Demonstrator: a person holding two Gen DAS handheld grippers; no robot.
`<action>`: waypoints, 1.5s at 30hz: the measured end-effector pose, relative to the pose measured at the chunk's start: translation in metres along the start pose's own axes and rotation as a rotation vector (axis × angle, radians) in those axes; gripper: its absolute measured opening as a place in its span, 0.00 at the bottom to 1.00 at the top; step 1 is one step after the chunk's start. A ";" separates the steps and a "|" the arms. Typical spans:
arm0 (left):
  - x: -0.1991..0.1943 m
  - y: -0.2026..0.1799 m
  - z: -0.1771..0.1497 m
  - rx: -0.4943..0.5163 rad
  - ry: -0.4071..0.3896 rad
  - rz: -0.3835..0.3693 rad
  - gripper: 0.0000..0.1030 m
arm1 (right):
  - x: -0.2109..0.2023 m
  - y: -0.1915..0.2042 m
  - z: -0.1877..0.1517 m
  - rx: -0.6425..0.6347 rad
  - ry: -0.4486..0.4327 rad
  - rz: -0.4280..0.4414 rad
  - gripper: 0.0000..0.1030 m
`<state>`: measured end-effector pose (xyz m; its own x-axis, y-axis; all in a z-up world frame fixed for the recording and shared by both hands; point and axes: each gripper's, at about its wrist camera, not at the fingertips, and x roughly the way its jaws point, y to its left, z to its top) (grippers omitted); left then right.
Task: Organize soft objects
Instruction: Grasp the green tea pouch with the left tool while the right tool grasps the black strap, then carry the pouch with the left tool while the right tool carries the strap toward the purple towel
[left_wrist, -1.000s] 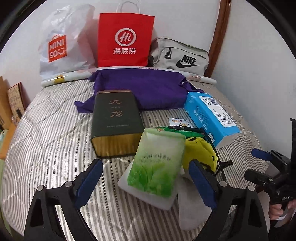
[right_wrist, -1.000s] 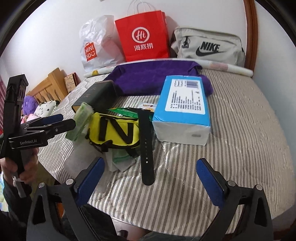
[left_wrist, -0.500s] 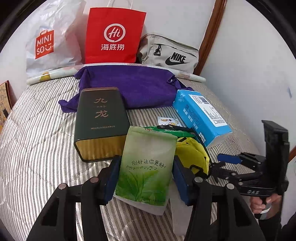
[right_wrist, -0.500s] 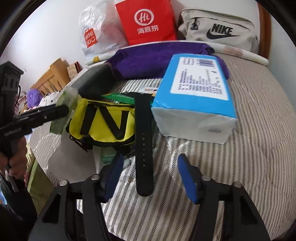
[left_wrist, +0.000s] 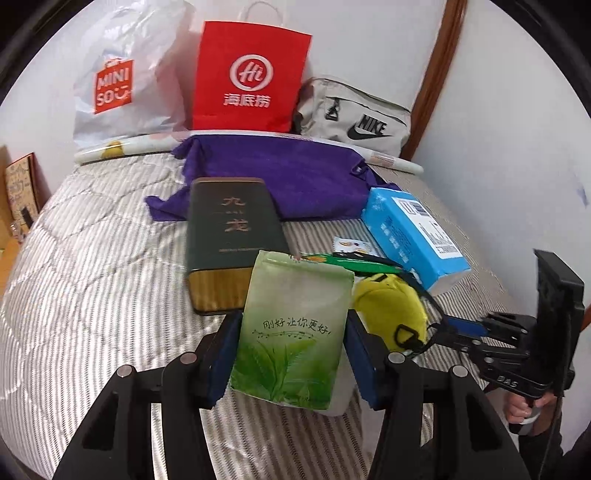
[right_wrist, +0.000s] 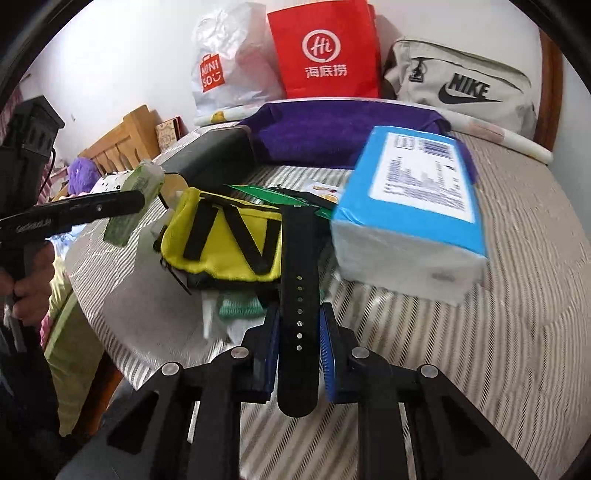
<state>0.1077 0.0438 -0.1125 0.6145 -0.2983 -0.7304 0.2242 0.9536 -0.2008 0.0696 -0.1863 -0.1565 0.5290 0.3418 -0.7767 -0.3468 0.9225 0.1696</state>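
My left gripper (left_wrist: 291, 354) is shut on a green tissue pack (left_wrist: 291, 328) and holds it above the striped bed (left_wrist: 92, 295). The pack also shows in the right wrist view (right_wrist: 136, 199), held in the left gripper's fingers. My right gripper (right_wrist: 299, 354) is shut on the black strap (right_wrist: 299, 295) of a yellow pouch (right_wrist: 225, 243). The pouch (left_wrist: 388, 310) lies right of the tissue pack, with the right gripper (left_wrist: 458, 328) at its strap. A blue tissue package (right_wrist: 413, 221) lies right of the strap.
A dark green tin box (left_wrist: 232, 236) and a purple towel (left_wrist: 280, 177) lie behind the pack. A white Miniso bag (left_wrist: 118, 81), a red paper bag (left_wrist: 247, 81) and a grey Nike bag (left_wrist: 354, 118) stand against the back wall. A wall runs along the right.
Both grippers went from wide open to shut: the left closed on the green tissue pack and lifted it, the right moved forward and closed on the black strap.
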 end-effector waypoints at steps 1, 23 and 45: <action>-0.002 0.002 0.000 -0.005 -0.001 0.010 0.51 | -0.004 -0.003 -0.003 0.006 0.000 -0.013 0.20; 0.006 0.041 -0.034 -0.089 0.076 0.135 0.51 | 0.005 -0.021 -0.016 0.004 0.024 -0.137 0.06; 0.013 0.050 -0.045 -0.113 0.111 0.167 0.50 | -0.004 -0.031 -0.024 0.085 0.047 -0.177 0.05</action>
<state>0.0929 0.0891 -0.1613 0.5478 -0.1359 -0.8255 0.0368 0.9897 -0.1385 0.0597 -0.2205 -0.1731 0.5383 0.1655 -0.8263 -0.1837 0.9800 0.0767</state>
